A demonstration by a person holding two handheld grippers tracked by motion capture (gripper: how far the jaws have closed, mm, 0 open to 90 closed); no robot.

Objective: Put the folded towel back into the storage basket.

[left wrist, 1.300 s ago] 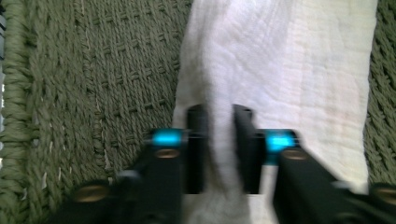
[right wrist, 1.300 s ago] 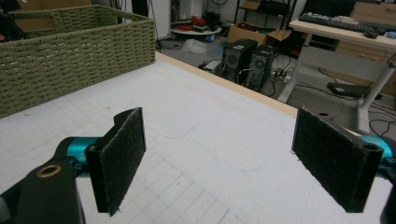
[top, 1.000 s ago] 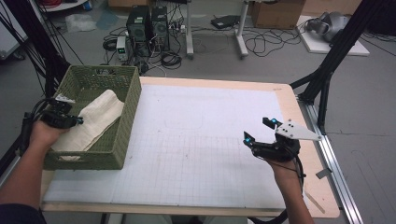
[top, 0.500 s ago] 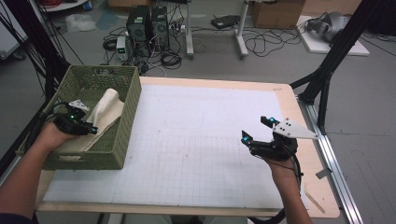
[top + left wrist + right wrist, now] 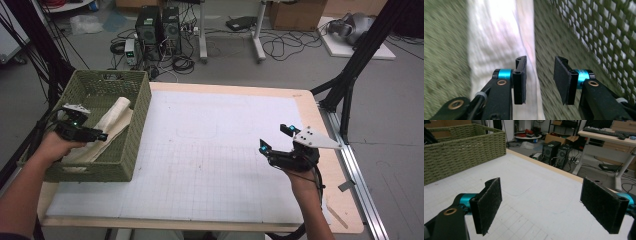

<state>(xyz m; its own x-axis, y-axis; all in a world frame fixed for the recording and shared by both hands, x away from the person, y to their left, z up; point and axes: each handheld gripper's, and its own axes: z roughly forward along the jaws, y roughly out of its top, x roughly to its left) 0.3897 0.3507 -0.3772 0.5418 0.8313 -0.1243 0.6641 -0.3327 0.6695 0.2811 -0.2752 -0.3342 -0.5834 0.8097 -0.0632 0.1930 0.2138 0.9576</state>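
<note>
While your left hand-held gripper [image 5: 82,131] hovers inside the green woven rectangular basket [image 5: 137,125] at the left of the high view, its jaws stand parted with nothing between the pads — they have just been opening. In the left gripper view that same left hand-held gripper [image 5: 540,80] points down along the cream folded cloth [image 5: 499,35], which runs as a pale strip from the top of the frame to the bottom, passing behind the left-hand pad; the pads do not press on it. To the right of the strip you see the basket's green woven floor, and its mesh wall [image 5: 604,32] fills the upper right of that frame.

From above, the cream folded cloth [image 5: 112,122] lies lengthwise in the basket, its far end leaning toward the basket's right wall, near the upper left of the frame.

Your right hand-held gripper [image 5: 275,141] is at the lower right of the high view, above the white gridded surface [image 5: 210,150], well apart from the basket. Its jaws are spread wide and hold nothing — in the right gripper view the right hand-held gripper [image 5: 540,205] frames bare surface, with the basket's side [image 5: 466,150] at the upper left.
</note>
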